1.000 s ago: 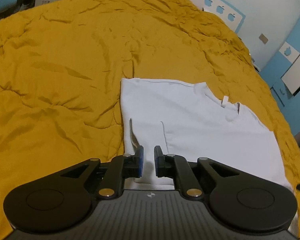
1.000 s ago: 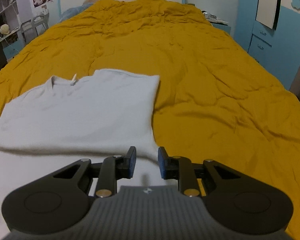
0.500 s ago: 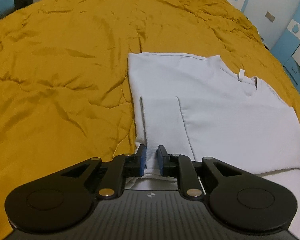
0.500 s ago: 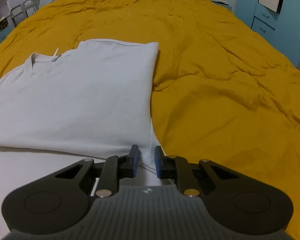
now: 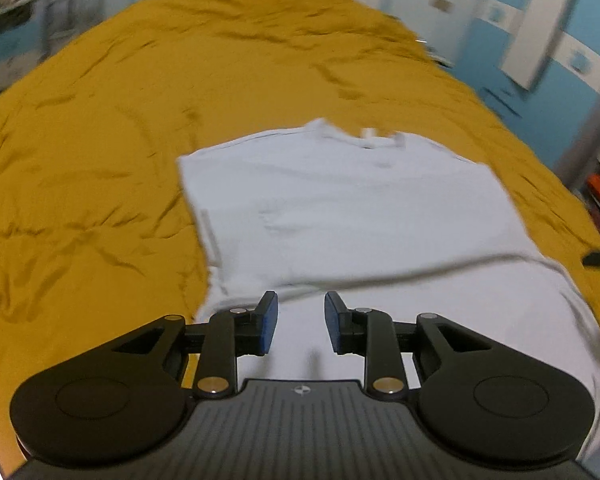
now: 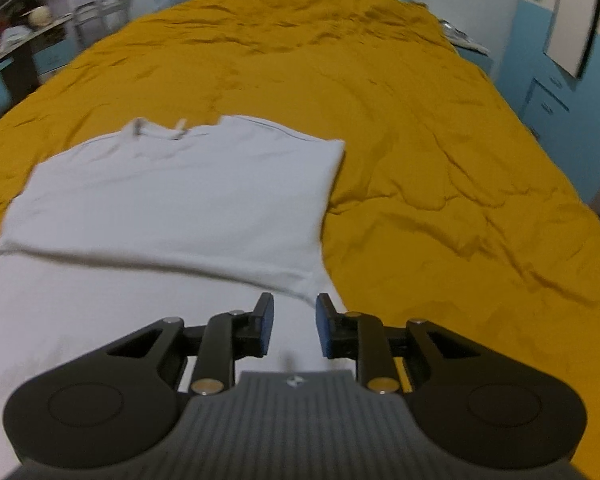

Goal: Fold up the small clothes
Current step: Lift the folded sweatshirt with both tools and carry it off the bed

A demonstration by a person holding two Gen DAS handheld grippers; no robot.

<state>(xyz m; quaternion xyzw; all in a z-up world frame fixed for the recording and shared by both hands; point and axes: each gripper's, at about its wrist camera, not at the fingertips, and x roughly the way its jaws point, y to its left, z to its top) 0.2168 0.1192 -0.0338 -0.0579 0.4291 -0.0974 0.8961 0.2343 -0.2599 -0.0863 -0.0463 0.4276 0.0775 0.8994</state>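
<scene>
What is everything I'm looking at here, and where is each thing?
T-shirt: one, white, lying partly folded on the bed, collar at the far end.
Bedspread: one, mustard yellow, wrinkled, covering the bed.
Cabinets: light blue, against the right wall.
Shelves: cluttered, far left; contents too blurred to name.
Left gripper: one, black with blue pads, jaws just opened, nothing between them, above the shirt's near part.
Right gripper: the same, at the shirt's right edge.

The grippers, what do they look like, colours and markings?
Both match. The left gripper and right gripper have black linkage arms with brass-coloured pivot pins, blue pads on the fingers, two round black discs, and a ribbed grey body with a small round emblem.
</scene>
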